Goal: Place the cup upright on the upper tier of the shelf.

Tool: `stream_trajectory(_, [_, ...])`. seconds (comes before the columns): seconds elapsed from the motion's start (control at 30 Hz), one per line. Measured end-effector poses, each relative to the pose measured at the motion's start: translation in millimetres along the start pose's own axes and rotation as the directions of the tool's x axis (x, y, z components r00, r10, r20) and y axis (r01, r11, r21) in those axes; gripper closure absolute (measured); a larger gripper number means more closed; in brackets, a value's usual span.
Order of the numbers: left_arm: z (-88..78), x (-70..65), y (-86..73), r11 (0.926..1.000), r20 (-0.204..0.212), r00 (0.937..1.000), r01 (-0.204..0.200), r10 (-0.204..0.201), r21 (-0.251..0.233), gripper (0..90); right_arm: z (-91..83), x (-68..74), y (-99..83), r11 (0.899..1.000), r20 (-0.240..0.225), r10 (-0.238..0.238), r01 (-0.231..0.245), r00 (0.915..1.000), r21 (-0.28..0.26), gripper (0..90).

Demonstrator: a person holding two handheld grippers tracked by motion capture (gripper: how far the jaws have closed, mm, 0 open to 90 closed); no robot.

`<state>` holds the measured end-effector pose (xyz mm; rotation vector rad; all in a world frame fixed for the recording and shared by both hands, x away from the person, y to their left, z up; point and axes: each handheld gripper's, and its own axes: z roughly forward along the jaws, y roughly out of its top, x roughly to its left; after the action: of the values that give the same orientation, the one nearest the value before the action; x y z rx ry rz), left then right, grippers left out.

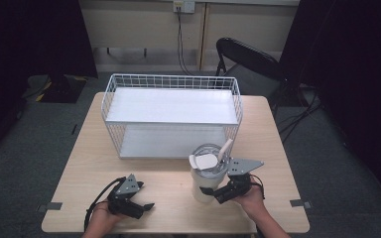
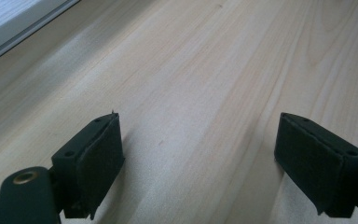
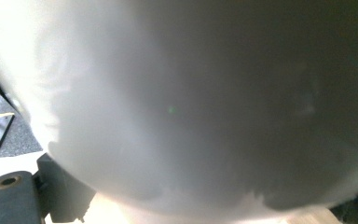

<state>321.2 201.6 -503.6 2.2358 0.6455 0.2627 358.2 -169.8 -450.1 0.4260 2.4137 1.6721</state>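
A white tumbler (image 1: 203, 184) with a clear lid and a straw stands upright on the wooden table (image 1: 79, 168), near its front right. My right gripper (image 1: 213, 192) is shut on the tumbler's lower body from the right side. In the right gripper view the tumbler wall (image 3: 191, 102) is pressed close to the camera, and one black finger (image 3: 60, 196) shows at its left edge. My left gripper (image 1: 146, 208) rests low at the front left, open, with bare table wood between its pads (image 2: 98, 158).
A white wire basket shelf (image 1: 171, 79) with two white levels stands across the table's far half, just behind the tumbler. A black folding chair (image 1: 248, 62) sits beyond the table's far right corner. Bare wood lies between the two grippers.
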Motion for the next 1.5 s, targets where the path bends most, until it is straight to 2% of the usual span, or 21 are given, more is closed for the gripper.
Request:
stream_trajectory(0.33, [0.0,0.0,0.0,1.0,0.0,1.0,0.0,0.0,0.0,14.7,-5.1,-1.0,5.7,1.0,0.003,0.001,-0.001,1.0,-0.018,9.1])
stream_trajectory(0.6, [0.0,-0.1,0.0,1.0,-0.003,1.0,0.0,0.0,-0.001,14.8,-17.3,-6.3,21.7,0.999,0.004,0.029,-0.029,0.9996,-0.032,9.1])
stream_trajectory(0.77, [0.0,0.0,0.0,1.0,-0.003,1.0,-0.001,0.001,0.0,14.8,-23.1,-8.8,31.7,0.999,0.005,0.038,-0.038,0.9993,-0.017,9.1])
stream_trajectory(1.1, [0.2,-0.2,-0.1,1.0,-0.003,1.0,0.003,-0.003,-0.003,14.8,-32.5,-15.2,52.2,0.998,0.008,0.052,-0.051,0.9986,-0.024,9.1])
stream_trajectory(1.5, [0.0,0.0,0.0,1.0,-0.003,1.0,-0.001,0.001,0.0,14.8,-39.0,-19.9,81.0,0.999,0.017,0.039,-0.039,0.9991,-0.016,9.2])
